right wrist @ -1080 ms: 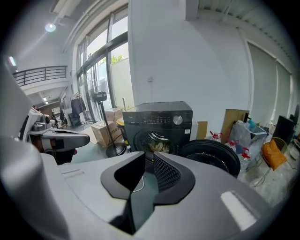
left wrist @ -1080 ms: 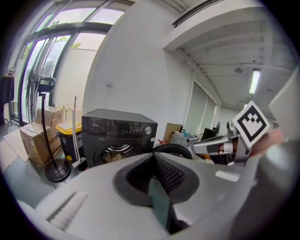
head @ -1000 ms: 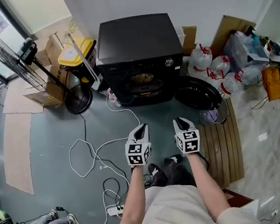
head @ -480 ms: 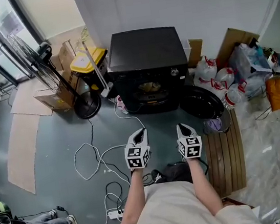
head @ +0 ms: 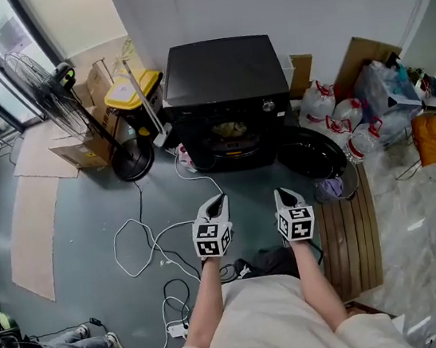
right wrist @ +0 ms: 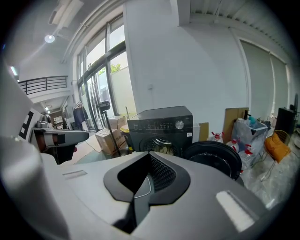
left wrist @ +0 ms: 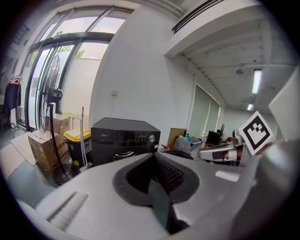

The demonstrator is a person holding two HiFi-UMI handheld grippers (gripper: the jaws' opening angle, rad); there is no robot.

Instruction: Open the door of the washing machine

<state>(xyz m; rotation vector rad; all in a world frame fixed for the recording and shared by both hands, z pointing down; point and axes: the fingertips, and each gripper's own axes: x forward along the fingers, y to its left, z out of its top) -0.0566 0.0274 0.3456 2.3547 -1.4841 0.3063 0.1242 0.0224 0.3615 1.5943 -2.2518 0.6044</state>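
Judged from how things lie, the task looks done. The round door (head: 311,152) already hangs swung out to the right of the washing machine (head: 226,87), and the drum mouth (head: 230,134) stands uncovered. Something yellowish lies inside it, too small to name. I see nothing left to do except perhaps pulling back.

Nearest, both forearms reach forward from the person's body, side by side, on the floor side of the washing machine and well apart from its front. The left gripper (head: 220,199) points toward the washing machine's front, tipped a little downward. Its jaws are pressed together with nothing between them. The right gripper (head: 283,193) is just beside it and aims more toward the open door, tipped down in the same way. Its jaws have just been closing and now meet, also on nothing. Neither gripper touches the door or the cabinet.

Farther out, a white cable (head: 142,236) loops across the floor between the grippers and the washing machine's lower left corner. The washing machine itself, black with a dial on its panel, stands with its back to the wall, and a yellow-lidded bin (head: 136,92) stands at its left side.
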